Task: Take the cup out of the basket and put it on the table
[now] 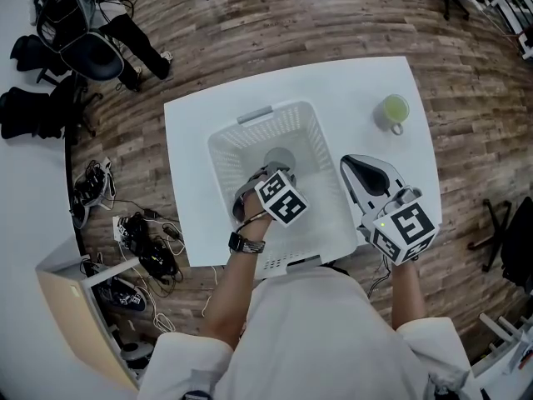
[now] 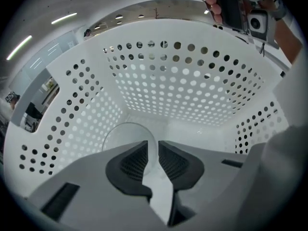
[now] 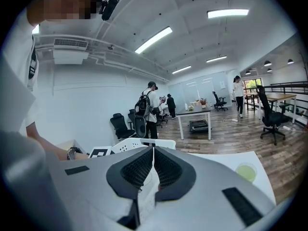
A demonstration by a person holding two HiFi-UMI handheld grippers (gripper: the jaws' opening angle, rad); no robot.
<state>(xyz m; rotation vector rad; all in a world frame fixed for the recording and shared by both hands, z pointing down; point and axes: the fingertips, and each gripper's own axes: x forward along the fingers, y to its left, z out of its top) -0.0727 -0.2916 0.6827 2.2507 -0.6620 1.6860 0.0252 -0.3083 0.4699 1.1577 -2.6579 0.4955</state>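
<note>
Here, the left hand-held gripper (image 2: pixel 157 147) clamps the pale round cup (image 2: pixel 119 134); the right hand-held gripper (image 3: pixel 153 154) is closed.

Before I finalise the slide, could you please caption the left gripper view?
Left gripper inside the white perforated basket, jaws pinching the rim of the cup.

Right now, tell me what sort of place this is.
Probably an open office or lab: desks, office chairs and strip lights fill a long room with wood flooring.
</note>
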